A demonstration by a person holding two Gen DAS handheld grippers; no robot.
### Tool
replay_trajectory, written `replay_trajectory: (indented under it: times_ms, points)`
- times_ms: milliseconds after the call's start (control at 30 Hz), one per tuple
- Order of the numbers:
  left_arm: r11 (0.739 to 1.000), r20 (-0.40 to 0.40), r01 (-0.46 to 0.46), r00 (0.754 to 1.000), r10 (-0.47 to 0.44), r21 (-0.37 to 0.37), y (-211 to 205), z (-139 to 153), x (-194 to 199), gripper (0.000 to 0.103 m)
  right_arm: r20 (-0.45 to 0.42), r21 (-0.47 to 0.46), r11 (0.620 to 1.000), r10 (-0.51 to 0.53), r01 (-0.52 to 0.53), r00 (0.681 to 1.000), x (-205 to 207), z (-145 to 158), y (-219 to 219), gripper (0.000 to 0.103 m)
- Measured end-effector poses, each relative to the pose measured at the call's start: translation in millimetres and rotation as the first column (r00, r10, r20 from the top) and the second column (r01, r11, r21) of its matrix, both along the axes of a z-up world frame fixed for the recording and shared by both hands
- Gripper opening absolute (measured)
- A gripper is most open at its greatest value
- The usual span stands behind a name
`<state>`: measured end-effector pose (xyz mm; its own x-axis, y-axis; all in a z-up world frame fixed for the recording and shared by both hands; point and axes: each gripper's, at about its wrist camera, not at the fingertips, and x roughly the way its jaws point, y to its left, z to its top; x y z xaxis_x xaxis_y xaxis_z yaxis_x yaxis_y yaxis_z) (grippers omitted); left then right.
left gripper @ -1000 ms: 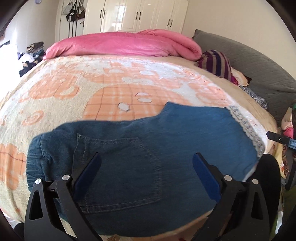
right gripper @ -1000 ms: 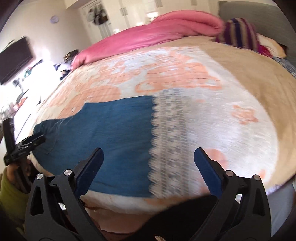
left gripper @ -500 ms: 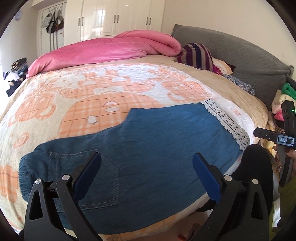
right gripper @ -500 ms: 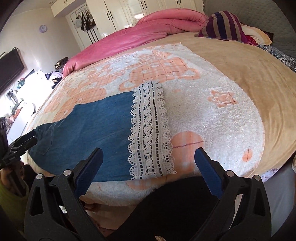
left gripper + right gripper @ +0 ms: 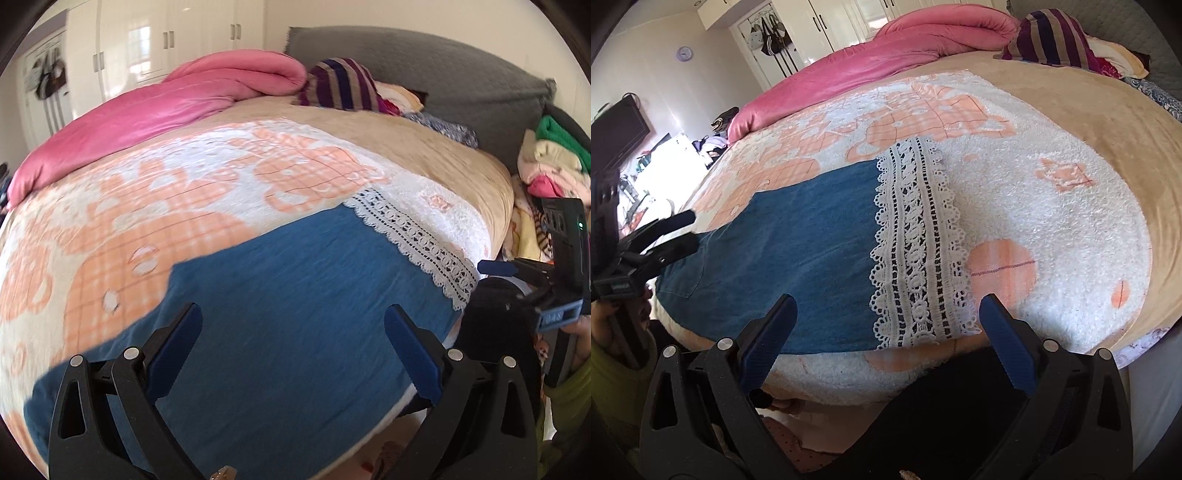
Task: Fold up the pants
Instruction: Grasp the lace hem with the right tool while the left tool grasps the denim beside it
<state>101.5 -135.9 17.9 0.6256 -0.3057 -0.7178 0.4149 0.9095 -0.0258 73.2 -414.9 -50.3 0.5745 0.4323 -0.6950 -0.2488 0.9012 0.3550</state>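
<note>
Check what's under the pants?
The pants lie flat on the orange-and-white blanket, which shows past every edge but is hidden directly beneath. The lace hem also rests on it. Both grippers are open, above the near edge.

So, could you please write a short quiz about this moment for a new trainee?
1. True or false: the left gripper has its jaws closed on the pants.
2. Which end of the pants carries the white lace trim? A) the end nearer the right gripper B) the end nearer the left gripper C) both ends
3. Fill in: the folded quilt lying along the far side of the bed is ____ in colour.

Key: 1 false, both grippers are open and hold nothing. 2 A. 3 pink.
</note>
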Motion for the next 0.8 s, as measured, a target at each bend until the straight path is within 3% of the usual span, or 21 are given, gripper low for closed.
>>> replay_trajectory:
  times_ms: [200,533,800]
  points:
    - [0.996,-0.023,0.067,0.998,-0.065,0.055,-34,-3,35,0.099,-0.021,0.029,0.999,-0.021,0.022,1.0,5,-7,-6,0.093]
    - [0.989,-0.09,0.131,0.988,-0.125,0.067,-75,-17,98,0.099,-0.05,0.045,0.998,-0.036,0.038,0.998,14,-17,-3,0.093]
    - [0.984,-0.144,0.177,0.974,-0.173,0.017,-97,-35,137,0.099,-0.072,0.05,0.997,-0.048,0.052,0.996,18,-21,-4,0.093]
